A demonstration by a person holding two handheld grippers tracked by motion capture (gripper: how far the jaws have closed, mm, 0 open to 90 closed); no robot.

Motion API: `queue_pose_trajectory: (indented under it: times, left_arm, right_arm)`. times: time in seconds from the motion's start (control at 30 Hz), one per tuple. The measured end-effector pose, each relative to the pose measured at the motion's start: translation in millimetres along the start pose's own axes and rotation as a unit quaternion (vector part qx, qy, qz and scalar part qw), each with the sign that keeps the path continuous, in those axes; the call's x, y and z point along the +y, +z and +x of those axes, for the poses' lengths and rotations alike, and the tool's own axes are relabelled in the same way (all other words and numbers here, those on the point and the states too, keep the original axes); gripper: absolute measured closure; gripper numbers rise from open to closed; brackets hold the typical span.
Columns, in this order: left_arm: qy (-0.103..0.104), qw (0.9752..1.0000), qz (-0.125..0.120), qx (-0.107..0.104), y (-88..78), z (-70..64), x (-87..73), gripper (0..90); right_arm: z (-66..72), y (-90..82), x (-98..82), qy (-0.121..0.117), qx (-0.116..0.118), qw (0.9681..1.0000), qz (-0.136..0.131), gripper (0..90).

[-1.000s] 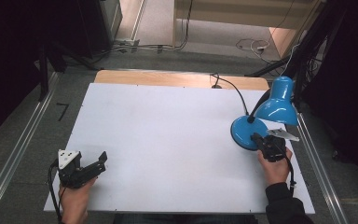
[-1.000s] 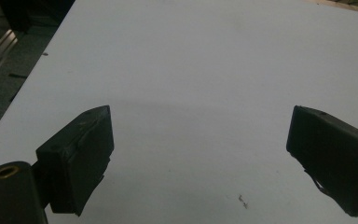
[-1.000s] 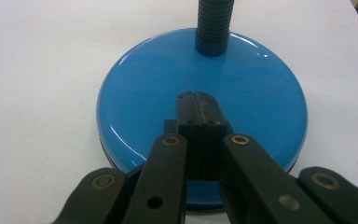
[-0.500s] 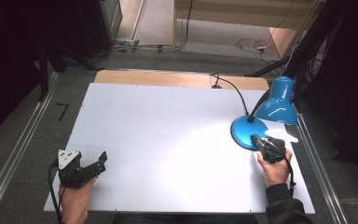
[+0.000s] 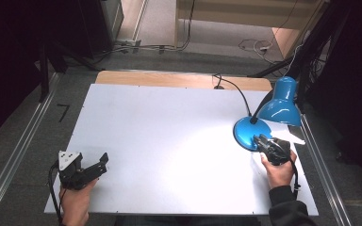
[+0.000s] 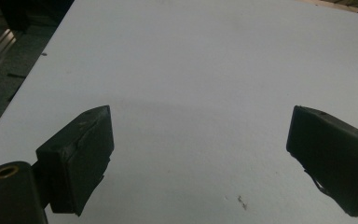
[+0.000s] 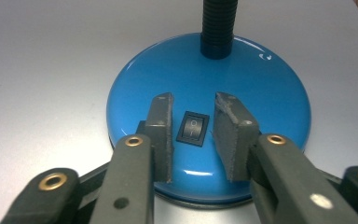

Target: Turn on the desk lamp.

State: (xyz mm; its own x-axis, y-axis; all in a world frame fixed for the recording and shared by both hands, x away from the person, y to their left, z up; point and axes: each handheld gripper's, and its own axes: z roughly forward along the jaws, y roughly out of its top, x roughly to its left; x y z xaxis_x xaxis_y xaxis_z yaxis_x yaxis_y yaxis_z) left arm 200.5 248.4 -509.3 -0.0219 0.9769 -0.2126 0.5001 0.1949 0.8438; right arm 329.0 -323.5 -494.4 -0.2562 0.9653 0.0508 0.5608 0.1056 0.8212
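A blue desk lamp stands at the table's right, with a round base [image 5: 245, 131] and a shade [image 5: 279, 106] tilted over it. My right gripper [image 5: 260, 140] hovers over the near edge of that base [image 7: 256, 79]. Its jaws have just been opening and now stand a little apart on either side of the black rocker switch [image 7: 193, 128], with the pads not pressing it. The black gooseneck [image 7: 218, 23] rises behind the switch. My left gripper [image 5: 102, 162] rests at the table's near left corner, wide open [image 6: 198, 154] over bare white tabletop.
The white tabletop [image 5: 169, 136] has a wooden strip [image 5: 169, 79] along its far edge. The lamp's black cord [image 5: 235, 89] runs off that edge. Metal rails [image 5: 16, 155] flank the table, and a bright patch of light lies beside the lamp base.
The right gripper's jaws have parted over the lamp base. The tabletop beside the lamp is brighter than a second ago. Neither hand has shifted.
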Motion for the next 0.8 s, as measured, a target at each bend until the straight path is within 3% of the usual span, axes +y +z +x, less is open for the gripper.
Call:
queue_pose_trajectory:
  times: [0.07,0.1,0.3,0.63,0.8]
  left_arm:
    - [0.000,1.0000,-0.001,0.000,-0.1,-0.1,0.0,8.0]
    - [0.000,1.0000,-0.001,0.000,-0.2,0.0,0.0,8.0]
    - [-0.001,1.0000,-0.001,-0.001,-0.5,0.2,0.0,8.0]
    - [-0.001,1.0000,-0.001,-0.001,-0.5,0.1,0.0,8.0]
    - [-0.001,1.0000,-0.001,-0.001,-0.6,0.2,0.0,8.0]
  right_arm:
    - [-0.2,-0.2,0.0,0.000,0.001,1.0000,0.000,60.3]
    - [0.1,-0.6,-0.2,0.000,0.001,1.0000,-0.001,53.3]
    - [0.0,-0.2,-0.2,0.003,0.007,1.0000,-0.003,37.1]
    - [0.7,0.9,-0.8,0.005,0.006,1.0000,0.001,24.2]
    - [0.7,-0.5,-1.0,0.006,0.007,1.0000,0.002,22.0]
